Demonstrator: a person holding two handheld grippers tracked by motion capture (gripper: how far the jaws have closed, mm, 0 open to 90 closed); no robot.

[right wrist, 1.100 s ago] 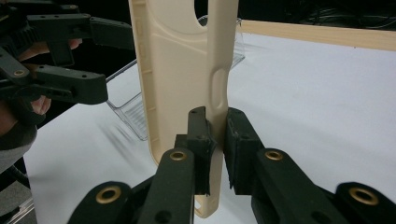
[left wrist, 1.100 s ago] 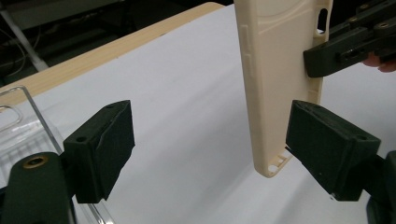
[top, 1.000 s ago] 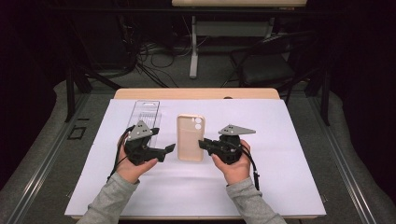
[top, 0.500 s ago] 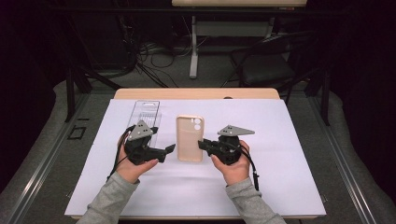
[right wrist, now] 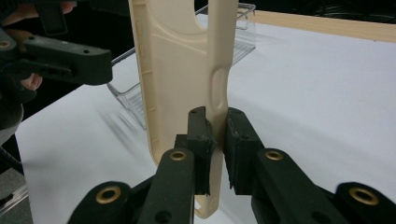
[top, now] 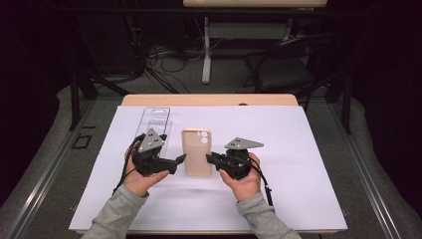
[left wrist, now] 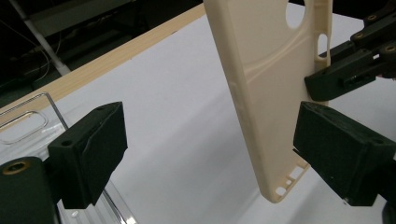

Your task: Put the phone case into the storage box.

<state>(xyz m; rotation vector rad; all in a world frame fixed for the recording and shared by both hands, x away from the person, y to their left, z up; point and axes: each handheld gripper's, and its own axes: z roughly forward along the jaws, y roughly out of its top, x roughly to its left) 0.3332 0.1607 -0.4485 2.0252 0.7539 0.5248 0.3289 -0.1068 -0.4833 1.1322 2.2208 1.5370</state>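
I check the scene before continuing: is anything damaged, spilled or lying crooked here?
Nothing stands out. The beige phone case looks whole, pinched at one side wall by the right gripper. The clear plastic package lies flat on the white sheet.

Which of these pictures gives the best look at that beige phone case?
The high view: the whole case shows, camera cutout included, between both tongs. The right gripper view shows its side wall pinched by the right tongs. The left gripper view shows part of its back between the open left tongs.
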